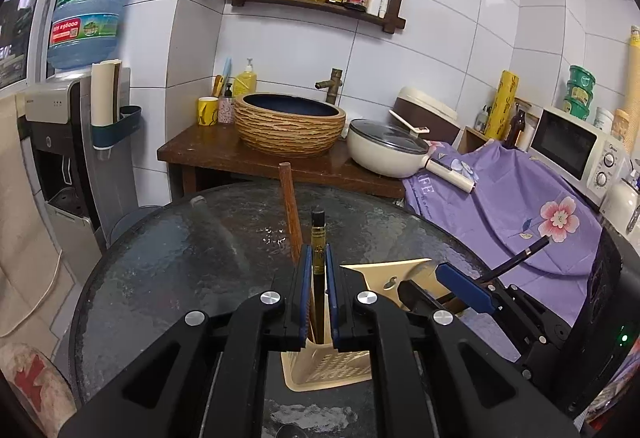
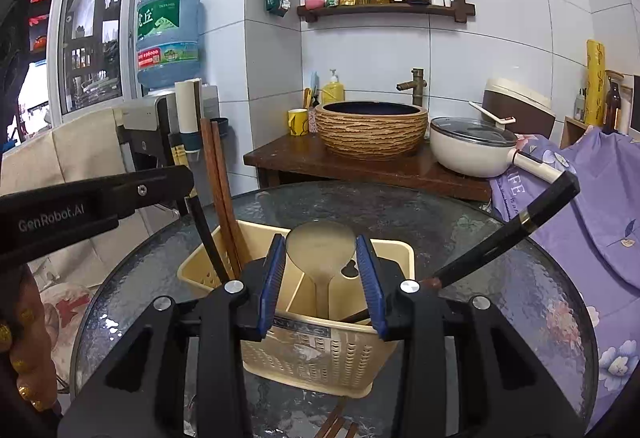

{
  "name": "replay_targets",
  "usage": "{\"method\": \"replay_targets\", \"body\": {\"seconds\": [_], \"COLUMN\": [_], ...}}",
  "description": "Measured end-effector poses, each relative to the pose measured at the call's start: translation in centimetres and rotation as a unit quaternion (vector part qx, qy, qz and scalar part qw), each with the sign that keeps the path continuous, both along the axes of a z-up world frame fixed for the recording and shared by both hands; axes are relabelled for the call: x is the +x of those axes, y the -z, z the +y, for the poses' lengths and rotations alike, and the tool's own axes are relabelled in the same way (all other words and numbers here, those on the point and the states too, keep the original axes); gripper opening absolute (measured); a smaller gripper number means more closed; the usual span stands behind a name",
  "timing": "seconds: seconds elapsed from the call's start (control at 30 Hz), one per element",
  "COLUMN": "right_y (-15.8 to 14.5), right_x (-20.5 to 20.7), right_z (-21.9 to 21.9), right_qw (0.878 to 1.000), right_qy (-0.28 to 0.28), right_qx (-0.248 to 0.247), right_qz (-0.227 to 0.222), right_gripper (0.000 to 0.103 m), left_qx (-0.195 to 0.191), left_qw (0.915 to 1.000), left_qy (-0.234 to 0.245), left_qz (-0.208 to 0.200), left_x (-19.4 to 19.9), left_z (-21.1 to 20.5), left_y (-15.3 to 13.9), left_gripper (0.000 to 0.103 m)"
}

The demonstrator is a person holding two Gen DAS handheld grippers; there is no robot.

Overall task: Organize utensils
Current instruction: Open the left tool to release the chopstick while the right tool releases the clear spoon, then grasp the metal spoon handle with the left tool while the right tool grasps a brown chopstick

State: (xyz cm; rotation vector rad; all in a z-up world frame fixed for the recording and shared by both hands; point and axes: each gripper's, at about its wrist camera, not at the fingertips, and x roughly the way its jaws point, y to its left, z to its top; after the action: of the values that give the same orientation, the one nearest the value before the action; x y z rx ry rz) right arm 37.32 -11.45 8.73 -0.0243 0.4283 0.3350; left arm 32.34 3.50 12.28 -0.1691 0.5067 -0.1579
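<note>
A beige slotted utensil basket stands on the round glass table. My left gripper is shut on a black chopstick that stands upright in the basket's left compartment, beside brown wooden chopsticks. My right gripper is open over the basket, its fingers either side of a metal spoon standing in the middle compartment. A black-handled utensil leans out of the basket to the right. The brown chopsticks also show in the right wrist view.
More brown chopsticks lie on the table in front of the basket. Behind the table are a wooden counter with a woven basin and a white pot. A purple cloth covers things at right. A water dispenser stands at left.
</note>
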Motion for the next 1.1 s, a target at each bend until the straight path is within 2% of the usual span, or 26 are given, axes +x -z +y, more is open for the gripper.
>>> {"method": "replay_targets", "body": {"seconds": [0.13,0.17,0.23,0.33,0.47,0.57,0.7,0.8,0.93,1.1], "right_y": [-0.6,-0.8,-1.2,-1.3,-0.1,2.3,5.8,8.2,10.4,11.5], "right_x": [-1.4,-2.2,-3.7,-6.2,-8.3,-9.3,-9.9,-10.0,-10.2,-9.6], "right_z": [0.1,0.1,-0.1,-0.9,-1.9,-2.8,-3.4,-3.5,-3.3,-2.5], "right_qw": [1.0,0.999,0.998,0.998,1.0,0.998,0.992,0.984,0.977,0.971], "right_qy": [-0.009,-0.009,-0.01,-0.008,0.001,0.016,0.031,0.031,0.036,0.046], "right_qx": [-0.006,-0.013,-0.023,-0.023,-0.028,-0.032,-0.047,-0.038,-0.038,-0.048], "right_qz": [-0.021,-0.034,-0.051,-0.053,-0.014,0.047,0.117,0.17,0.206,0.23], "right_gripper": [0.059,0.059,0.059,0.059,0.059,0.059,0.058,0.053,0.051,0.045], "left_qx": [-0.001,-0.001,0.005,0.023,0.04,0.047,0.054,0.062,0.069,0.077], "left_qw": [0.9998,0.9997,0.9992,0.9986,0.9982,0.9958,0.9914,0.9877,0.9846,0.9831], "left_qy": [-0.005,-0.008,-0.016,-0.032,-0.044,-0.051,-0.047,-0.043,-0.036,-0.023], "left_qz": [-0.018,-0.024,-0.036,-0.034,0.008,0.059,0.11,0.137,0.156,0.165], "left_x": [-1.9,-2.6,-4.3,-6.2,-7.4,-7.7,-8.0,-8.3,-8.5,-8.9], "left_z": [0.7,0.9,1.3,1.8,2.2,2.5,2.2,2.0,1.7,0.9], "left_y": [-0.6,-0.7,-0.7,0.2,3.0,6.3,9.9,12.1,13.6,14.4], "left_gripper": [0.04,0.048,0.057,0.064,0.065,0.065,0.065,0.065,0.065,0.065]}}
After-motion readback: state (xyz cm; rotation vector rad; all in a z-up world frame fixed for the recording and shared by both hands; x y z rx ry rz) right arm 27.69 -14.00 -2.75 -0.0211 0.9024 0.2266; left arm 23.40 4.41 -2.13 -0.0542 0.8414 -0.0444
